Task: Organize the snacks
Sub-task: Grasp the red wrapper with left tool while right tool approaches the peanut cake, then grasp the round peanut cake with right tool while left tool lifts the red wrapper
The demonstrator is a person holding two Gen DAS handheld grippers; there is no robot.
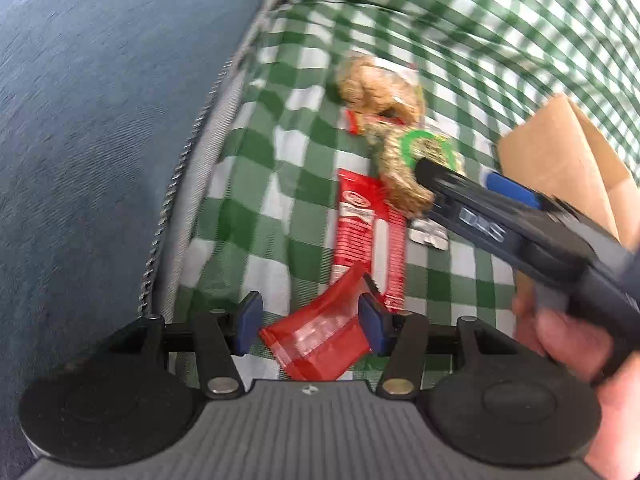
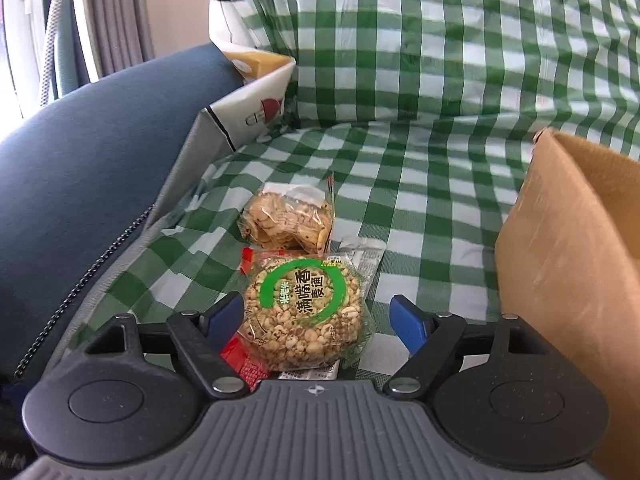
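Snacks lie on a green checked cloth [image 1: 280, 184]. My left gripper [image 1: 310, 322] is open around a small red packet [image 1: 320, 336], its pads at the packet's sides. Beyond it lies a long red wafer bar [image 1: 370, 236]. My right gripper [image 2: 318, 320] is open around a round puffed-grain cake with a green ring label [image 2: 308, 312]; the cake also shows in the left wrist view [image 1: 416, 168]. The right gripper shows in the left wrist view [image 1: 460, 178], reaching over that cake. A clear bag of crackers [image 2: 288, 220] lies farther back, also in the left wrist view [image 1: 376, 88].
A brown cardboard box [image 2: 568, 264] stands at the right, also in the left wrist view [image 1: 560, 160]. A white printed box [image 2: 248, 112] stands at the back left. A blue cushion [image 2: 88, 152] with a zipper borders the cloth on the left.
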